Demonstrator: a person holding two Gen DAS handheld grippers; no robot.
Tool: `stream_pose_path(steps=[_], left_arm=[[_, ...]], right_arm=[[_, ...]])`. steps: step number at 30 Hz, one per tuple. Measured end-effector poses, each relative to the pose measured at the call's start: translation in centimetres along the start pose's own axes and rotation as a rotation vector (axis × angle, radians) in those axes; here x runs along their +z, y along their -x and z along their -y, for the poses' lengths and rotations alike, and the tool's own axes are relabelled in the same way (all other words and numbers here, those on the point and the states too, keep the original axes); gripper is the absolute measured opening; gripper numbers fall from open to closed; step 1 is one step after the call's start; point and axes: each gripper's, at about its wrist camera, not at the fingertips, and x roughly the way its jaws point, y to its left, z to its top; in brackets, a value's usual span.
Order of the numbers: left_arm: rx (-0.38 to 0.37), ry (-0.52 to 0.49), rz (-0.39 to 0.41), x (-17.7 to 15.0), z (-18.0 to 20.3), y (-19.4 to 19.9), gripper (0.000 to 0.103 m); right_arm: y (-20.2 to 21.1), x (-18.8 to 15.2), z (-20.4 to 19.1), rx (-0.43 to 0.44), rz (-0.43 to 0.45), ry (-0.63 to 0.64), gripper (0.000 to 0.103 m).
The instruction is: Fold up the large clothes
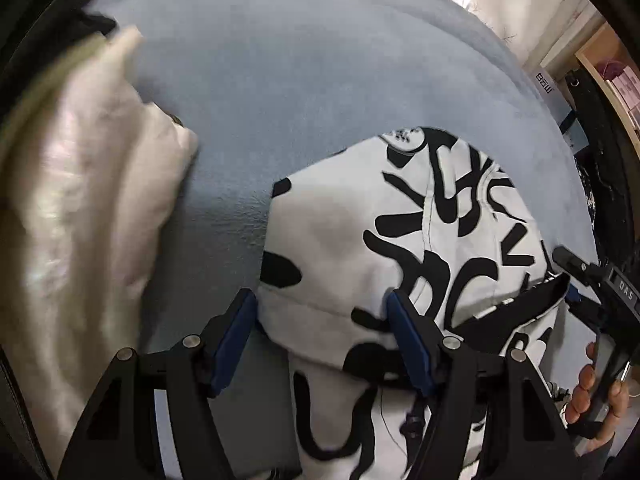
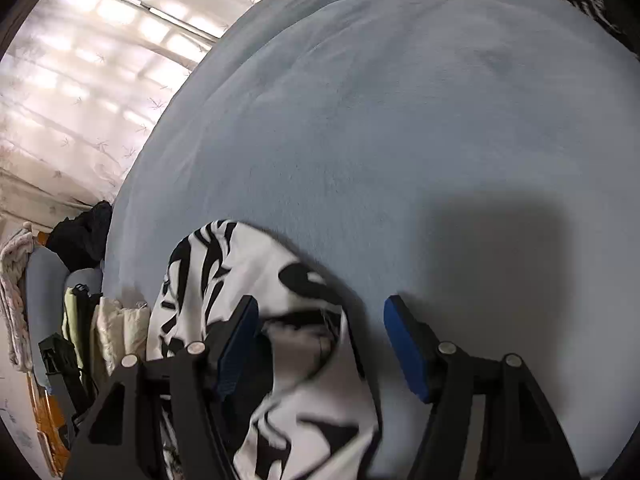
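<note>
A white garment with bold black markings [image 1: 400, 220] lies folded on a pale blue blanket [image 1: 280, 80]. My left gripper [image 1: 322, 332] stands open over the garment's near left corner, with cloth lying loose between the blue pads. The right gripper's body [image 1: 600, 288] shows at the garment's right edge, held by a hand [image 1: 592, 392]. In the right wrist view the same garment [image 2: 224, 264] bunches up by the left finger [image 2: 236, 344]. My right gripper [image 2: 320, 340] is open, and its right pad hangs free over the blanket [image 2: 400, 120].
A cream quilted cushion [image 1: 80, 200] lies left of the garment. A wooden shelf [image 1: 616, 80] stands past the bed's right edge. Sheer curtains [image 2: 80, 80] hang behind. Dark clothes [image 2: 80, 236] and folded cream fabric [image 2: 116, 332] are piled at the bed's left side.
</note>
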Motion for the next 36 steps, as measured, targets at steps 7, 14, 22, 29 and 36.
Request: stream_pose_path(steps=[7, 14, 22, 29, 36], left_arm=[[-0.063, -0.046, 0.034, 0.1, -0.5, -2.8, 0.087], [0.002, -0.222, 0.094, -0.7, 3.5, -2.2, 0.017], [0.056, -0.343, 0.316, -5.0, 5.9, 5.2, 0.008], [-0.087, -0.427, 0.495, -16.4, 3.6, 14.4, 0.010], [-0.035, -0.510, 0.389, -30.0, 1.1, 15.2, 0.029]], right_arm=[[-3.1, 1.5, -1.9, 0.037, -0.044, 0.108, 0.065], [-3.8, 0.3, -4.4, -0.022, -0.068, 0.285, 0.003], [5.9, -4.5, -6.9, 0.089, 0.200, 0.466, 0.001], [17.3, -14.9, -6.4, 0.175, 0.385, 0.664, 0.002], [20.9, -27.3, -2.4, 0.026, 0.398, 0.778, 0.003]])
